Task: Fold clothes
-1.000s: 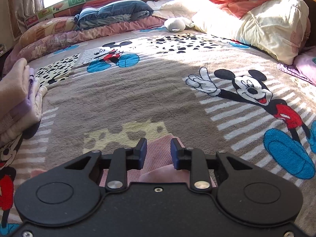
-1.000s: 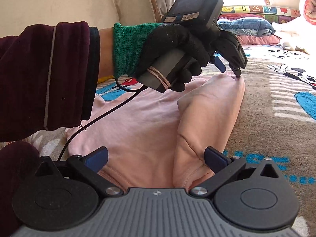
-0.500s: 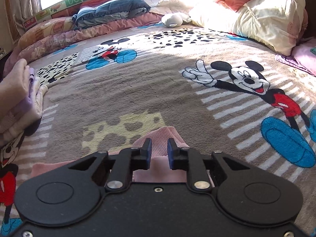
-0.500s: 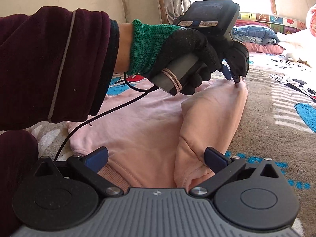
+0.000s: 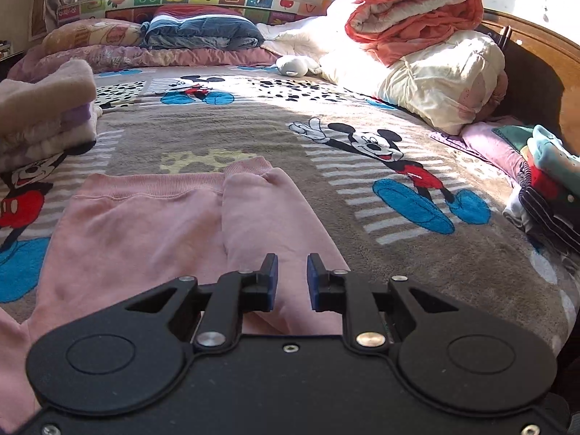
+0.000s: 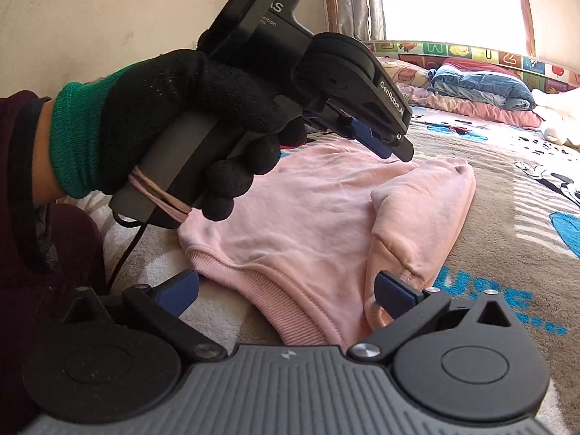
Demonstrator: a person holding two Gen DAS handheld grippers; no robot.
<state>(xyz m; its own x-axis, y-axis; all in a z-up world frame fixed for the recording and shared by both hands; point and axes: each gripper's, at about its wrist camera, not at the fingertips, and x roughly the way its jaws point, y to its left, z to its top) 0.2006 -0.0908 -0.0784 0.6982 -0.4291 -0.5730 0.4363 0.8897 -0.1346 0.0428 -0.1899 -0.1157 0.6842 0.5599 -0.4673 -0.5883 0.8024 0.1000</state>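
Observation:
A pink sweatshirt (image 5: 145, 232) lies flat on the cartoon-print blanket (image 5: 253, 127). One sleeve (image 5: 261, 210) is folded lengthwise over its right side, cuff at the far end. My left gripper (image 5: 291, 279) hovers over the near part of that sleeve, jaws a narrow gap apart with nothing between them. In the right wrist view the same sweatshirt (image 6: 308, 217) shows with its folded sleeve (image 6: 424, 210). There a gloved hand (image 6: 174, 119) holds the left gripper (image 6: 388, 145) above the cloth. My right gripper (image 6: 286, 290) stands wide open just over the ribbed edge nearest me.
A stack of folded clothes (image 5: 43, 108) sits at the left and another pile of clothes (image 5: 543, 181) at the right edge. Rolled quilts (image 5: 417, 36), pillows (image 5: 203, 32) and a white plush toy (image 5: 293, 65) line the far side. A wooden headboard (image 5: 536, 72) stands at the right.
My left gripper has drawn back from the sleeve cuff and risen off the cloth; the sleeve stays folded over the body. The right gripper shifted slightly and rolled.

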